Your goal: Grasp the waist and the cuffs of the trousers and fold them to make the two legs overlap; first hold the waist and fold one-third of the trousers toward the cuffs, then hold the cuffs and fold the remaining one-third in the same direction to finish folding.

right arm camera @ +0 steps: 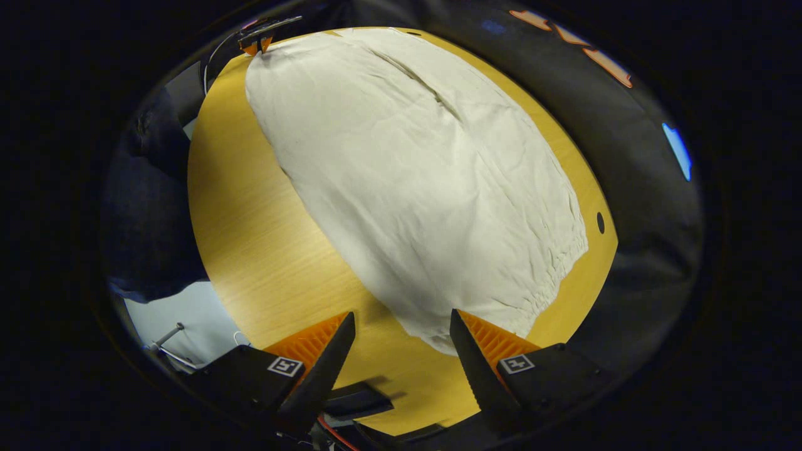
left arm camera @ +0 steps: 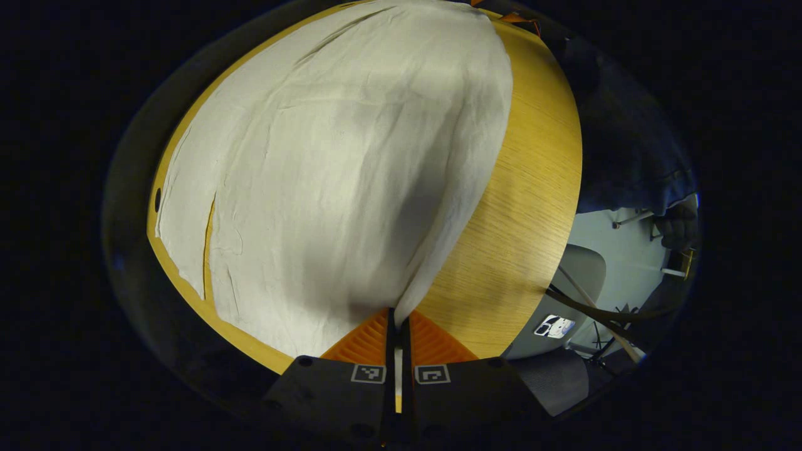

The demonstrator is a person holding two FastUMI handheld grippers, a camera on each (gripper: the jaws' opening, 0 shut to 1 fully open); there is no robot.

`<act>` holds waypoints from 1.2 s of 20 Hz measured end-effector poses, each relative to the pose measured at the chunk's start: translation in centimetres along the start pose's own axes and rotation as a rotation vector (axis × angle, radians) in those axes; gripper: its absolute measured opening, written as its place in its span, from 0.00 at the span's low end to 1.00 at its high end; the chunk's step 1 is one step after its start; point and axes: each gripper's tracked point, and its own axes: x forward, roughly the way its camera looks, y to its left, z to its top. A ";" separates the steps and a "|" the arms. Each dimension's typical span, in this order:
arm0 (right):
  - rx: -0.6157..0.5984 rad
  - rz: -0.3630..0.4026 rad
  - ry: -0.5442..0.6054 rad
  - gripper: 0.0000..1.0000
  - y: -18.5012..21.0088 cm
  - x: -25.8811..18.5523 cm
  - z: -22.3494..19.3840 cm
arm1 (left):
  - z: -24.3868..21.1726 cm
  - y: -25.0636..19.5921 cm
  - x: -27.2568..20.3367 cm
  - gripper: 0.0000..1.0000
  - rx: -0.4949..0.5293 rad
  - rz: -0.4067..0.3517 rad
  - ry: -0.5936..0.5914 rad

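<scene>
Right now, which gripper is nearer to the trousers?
Left. The left gripper is shut on the trousers edge; the right gripper is open above the table, straddling the waist corner.

Left claw [left arm camera: 398,326] pinched (right claw [right arm camera: 401,326] agape)

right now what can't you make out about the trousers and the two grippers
- Left gripper: how much trousers fabric it pinches, hidden between its closed fingers in the left gripper view.
- Far cuff end in the left gripper view: cut off at the top edge.
- Underside of the trousers, hidden against the table in the right gripper view.
</scene>
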 end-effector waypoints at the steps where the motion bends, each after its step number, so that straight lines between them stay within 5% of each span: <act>1: 0.000 0.013 0.013 0.98 -0.2 0.3 -0.1 | 0.0 0.1 0.0 0.02 -0.002 -0.002 0.003; 5: 0.003 0.096 0.061 0.95 0.0 1.6 -0.2 | 0.0 0.2 0.1 0.02 -0.006 -0.006 0.010; 10: 0.025 0.208 0.126 0.76 0.9 2.1 -0.2 | 0.0 0.2 0.0 0.02 -0.004 -0.008 0.017; 11: 0.024 0.211 0.144 0.65 0.7 2.0 -0.2 | 0.0 0.2 0.0 0.02 -0.005 -0.010 0.018; 14: -0.002 0.203 0.187 0.71 0.7 2.0 -0.5 | 0.0 0.2 0.1 0.02 -0.013 -0.019 0.019; 20: 0.013 0.158 0.192 0.19 -0.6 2.3 -0.4 | -0.1 0.1 0.2 0.02 -0.018 -0.035 0.020; 24: 0.061 0.114 0.189 0.10 -0.9 2.3 -0.4 | 0.0 0.1 0.1 0.02 -0.044 -0.018 0.001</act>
